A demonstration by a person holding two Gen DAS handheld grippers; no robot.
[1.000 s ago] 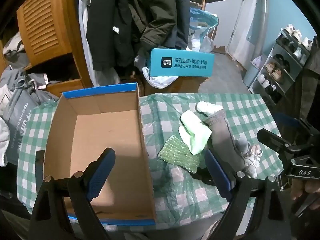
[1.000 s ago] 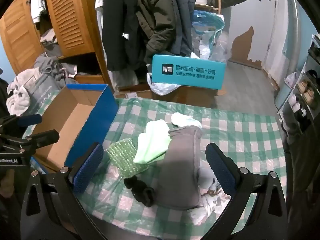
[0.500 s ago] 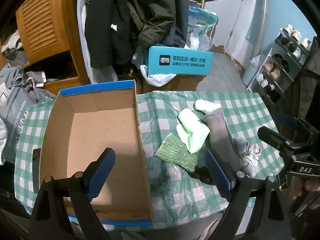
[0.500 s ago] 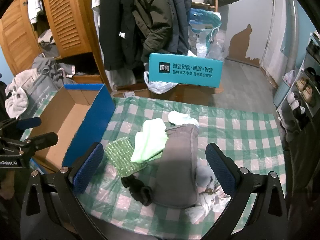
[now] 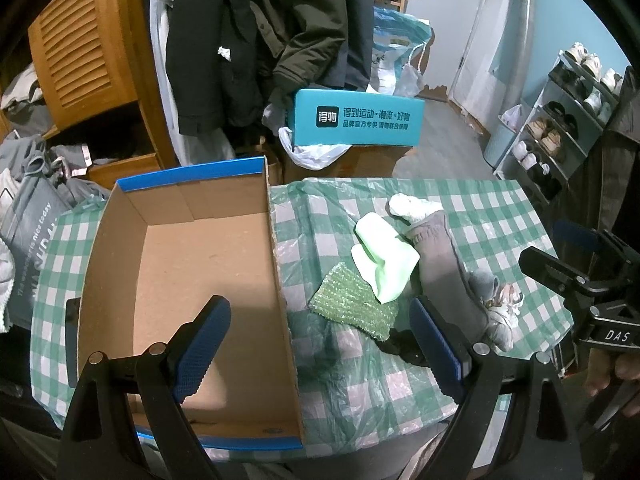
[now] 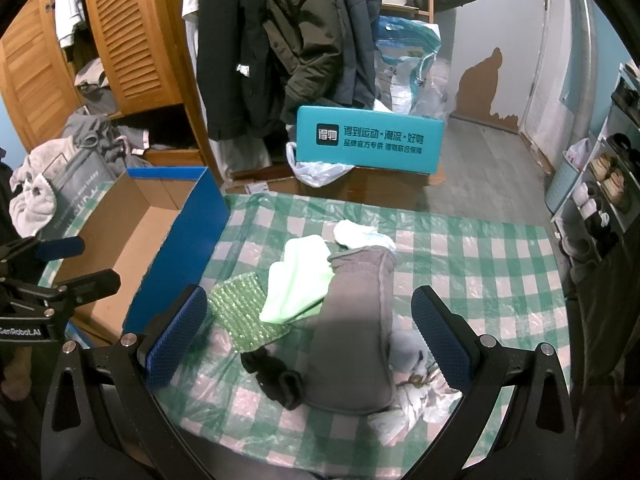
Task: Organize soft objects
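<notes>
An open blue cardboard box [image 5: 180,264] [image 6: 176,240] sits on the left of a green checked table [image 5: 344,208] [image 6: 460,248]. To its right lie soft things: a pale green cloth [image 5: 384,258] [image 6: 298,282], a green knitted cloth [image 5: 354,302] [image 6: 244,312], a long grey sock [image 5: 448,268] [image 6: 354,332], a white sock [image 5: 410,206] [image 6: 360,234], a black sock [image 6: 274,378] and a crumpled grey-white piece [image 5: 498,308] [image 6: 412,392]. My left gripper [image 5: 320,344] is open above the box's right wall. My right gripper [image 6: 308,332] is open above the grey sock.
A teal box [image 5: 354,118] [image 6: 368,138] stands behind the table, with hanging coats [image 6: 288,32] and a wooden wardrobe [image 6: 132,36] beyond. A shoe rack [image 5: 568,120] is at the right. A clothes pile [image 6: 60,168] lies at the left.
Both grippers have shifted slightly; the table and objects sit a little lower and leftward in the views. Nothing was picked up.
</notes>
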